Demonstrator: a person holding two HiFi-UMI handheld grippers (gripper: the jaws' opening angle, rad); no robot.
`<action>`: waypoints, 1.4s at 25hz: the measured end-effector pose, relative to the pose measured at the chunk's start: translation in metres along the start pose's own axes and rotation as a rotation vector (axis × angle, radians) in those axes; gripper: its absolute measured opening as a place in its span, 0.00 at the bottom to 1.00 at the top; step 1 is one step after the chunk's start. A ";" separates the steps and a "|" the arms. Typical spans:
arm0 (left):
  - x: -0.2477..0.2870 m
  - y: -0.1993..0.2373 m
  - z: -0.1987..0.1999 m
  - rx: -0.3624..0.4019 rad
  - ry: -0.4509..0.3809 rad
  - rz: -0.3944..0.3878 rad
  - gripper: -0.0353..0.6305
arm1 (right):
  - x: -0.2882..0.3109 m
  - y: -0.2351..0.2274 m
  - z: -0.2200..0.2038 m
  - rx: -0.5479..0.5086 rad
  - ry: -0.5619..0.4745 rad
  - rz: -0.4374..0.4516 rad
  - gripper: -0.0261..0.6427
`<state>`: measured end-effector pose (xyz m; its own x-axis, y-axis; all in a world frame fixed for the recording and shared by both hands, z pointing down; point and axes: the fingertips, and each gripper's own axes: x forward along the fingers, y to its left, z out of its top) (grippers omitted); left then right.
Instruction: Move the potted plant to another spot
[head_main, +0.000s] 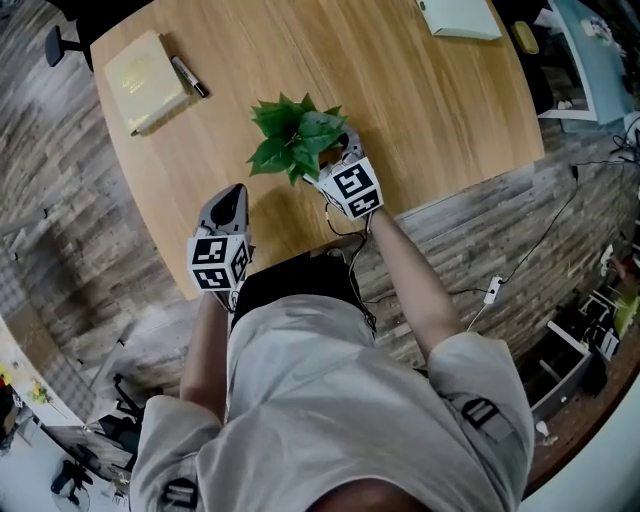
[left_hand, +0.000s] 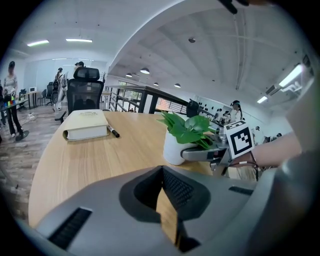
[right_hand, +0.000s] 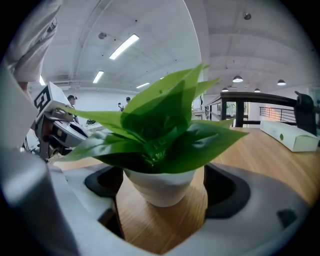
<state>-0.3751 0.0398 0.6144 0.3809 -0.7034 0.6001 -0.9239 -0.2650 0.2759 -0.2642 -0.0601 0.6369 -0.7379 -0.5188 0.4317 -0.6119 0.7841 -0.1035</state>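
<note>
The left gripper (head_main: 232, 192) hangs over the near edge of the worktop (head_main: 420, 120), its fingers (left_hand: 181, 192) clenched together on nothing. To their right, the potted plant (right_hand: 160, 184) stands on the worktop between the released, wide-spread fingers (right_hand: 228, 190) of the right gripper (head_main: 338, 158), touching neither.

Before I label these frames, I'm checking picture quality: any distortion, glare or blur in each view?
Head view: strong fisheye bows the table edge; light even, sharp. Left gripper view: dark round vignette, ceiling strip lights blown out, potted plant crisp. Right gripper view: leaves crowd the lens, background soft, no glare on the pot.
</note>
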 end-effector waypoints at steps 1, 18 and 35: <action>0.001 0.003 0.001 0.005 0.000 -0.001 0.07 | 0.002 -0.001 0.000 -0.003 -0.003 -0.005 0.79; -0.017 -0.002 -0.002 0.020 0.004 -0.028 0.07 | -0.004 0.008 0.010 -0.027 -0.047 -0.082 0.73; -0.016 0.002 0.021 0.016 -0.044 0.007 0.07 | -0.017 0.015 0.022 0.004 -0.066 -0.070 0.72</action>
<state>-0.3838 0.0365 0.5892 0.3730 -0.7335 0.5682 -0.9271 -0.2702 0.2598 -0.2671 -0.0470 0.6080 -0.7104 -0.5937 0.3779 -0.6635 0.7440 -0.0784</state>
